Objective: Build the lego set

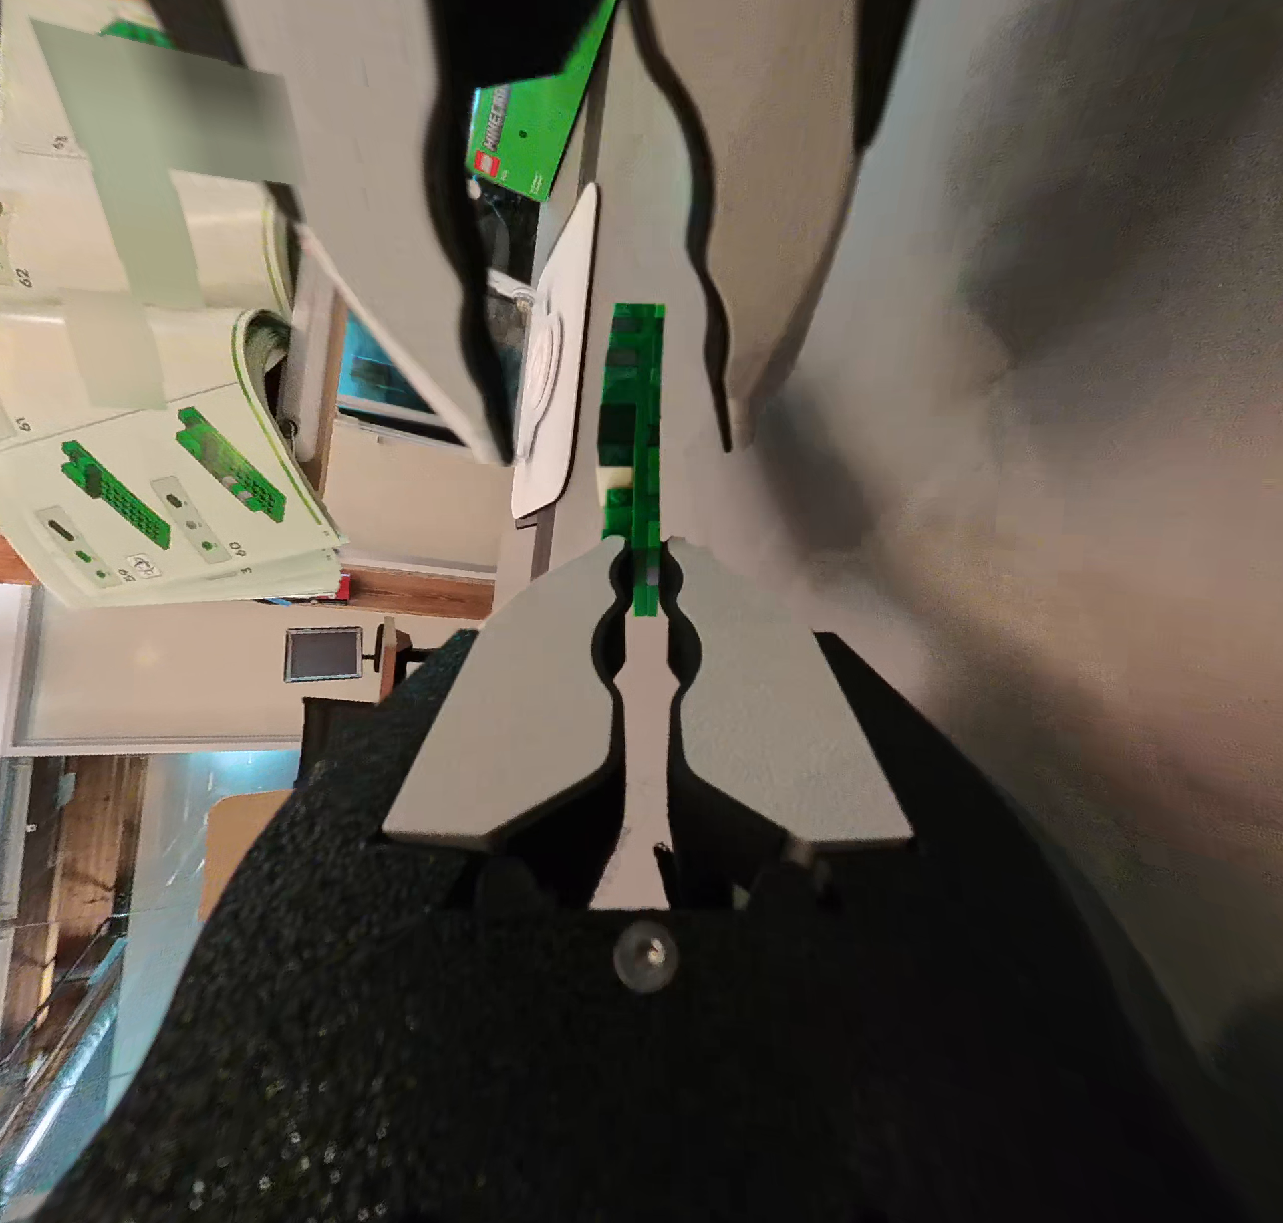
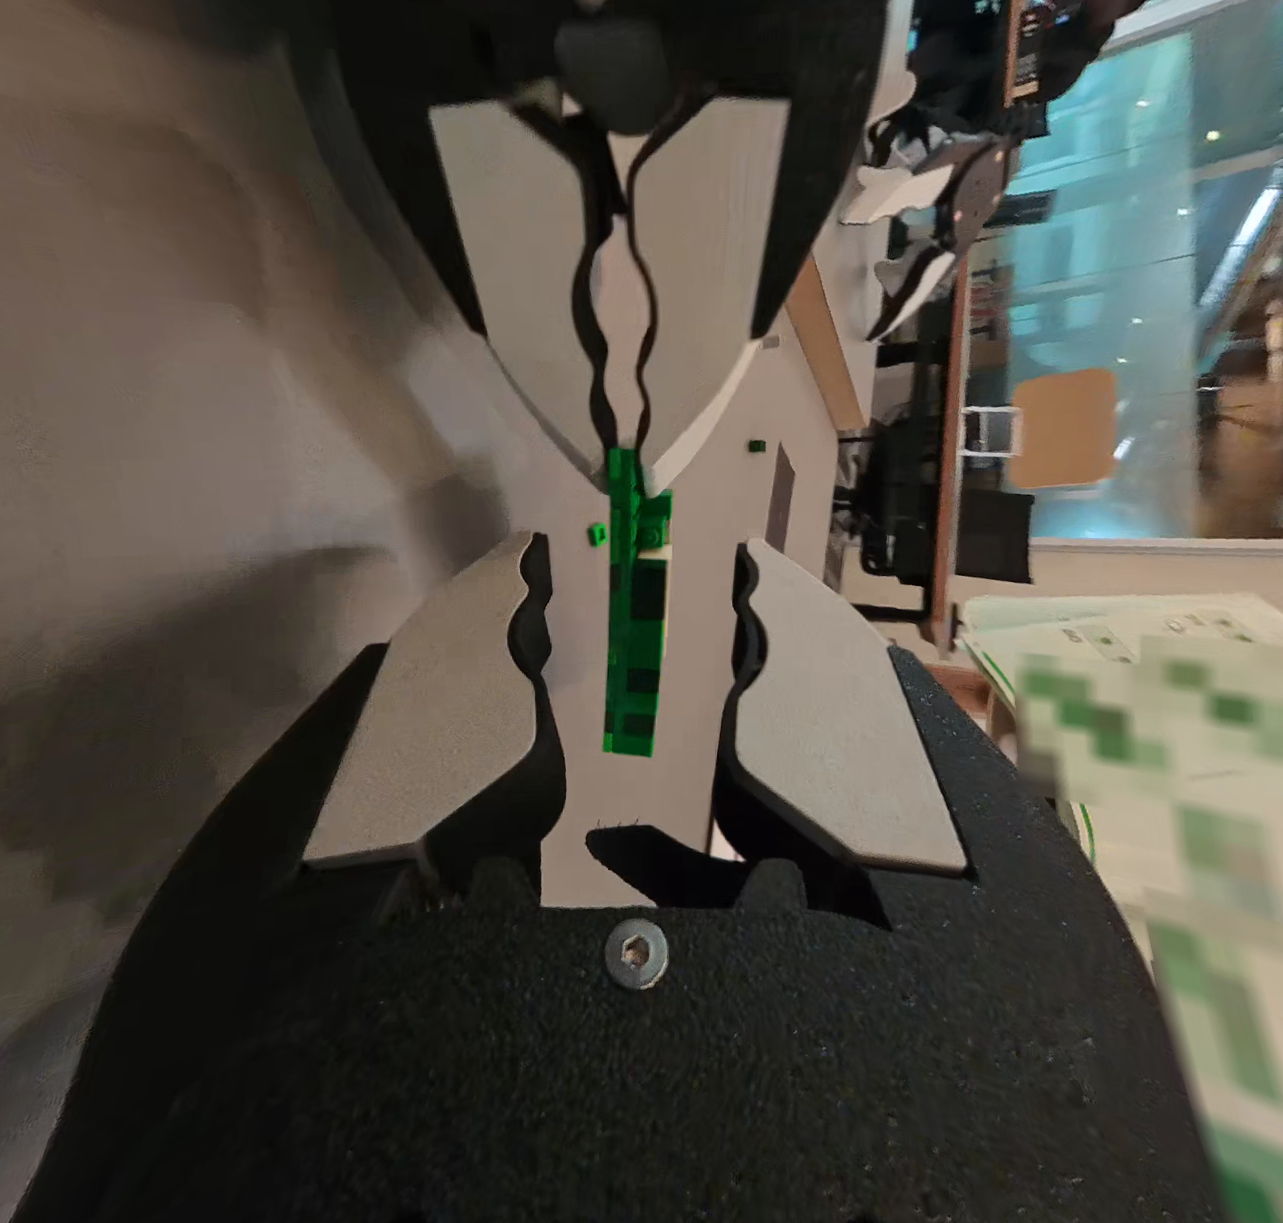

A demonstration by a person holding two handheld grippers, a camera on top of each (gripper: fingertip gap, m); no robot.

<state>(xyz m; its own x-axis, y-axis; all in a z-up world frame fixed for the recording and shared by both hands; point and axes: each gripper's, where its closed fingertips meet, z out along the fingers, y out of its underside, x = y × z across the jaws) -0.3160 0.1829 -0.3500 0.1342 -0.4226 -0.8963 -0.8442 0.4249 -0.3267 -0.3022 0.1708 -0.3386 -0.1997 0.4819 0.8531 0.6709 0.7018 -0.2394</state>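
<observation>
Your left gripper (image 1: 646,551) clamps the near end of the flat, studded green lego strip (image 1: 635,426), your right gripper (image 2: 639,565) spread wide around it, with the printed instruction booklet (image 1: 160,495) lying left.

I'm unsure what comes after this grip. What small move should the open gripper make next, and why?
Probably close the right gripper on the free end of the green lego strip. Its jaws stand open either side of the strip, while the left gripper pinches only the other end, so a second grip would steady it.
</observation>
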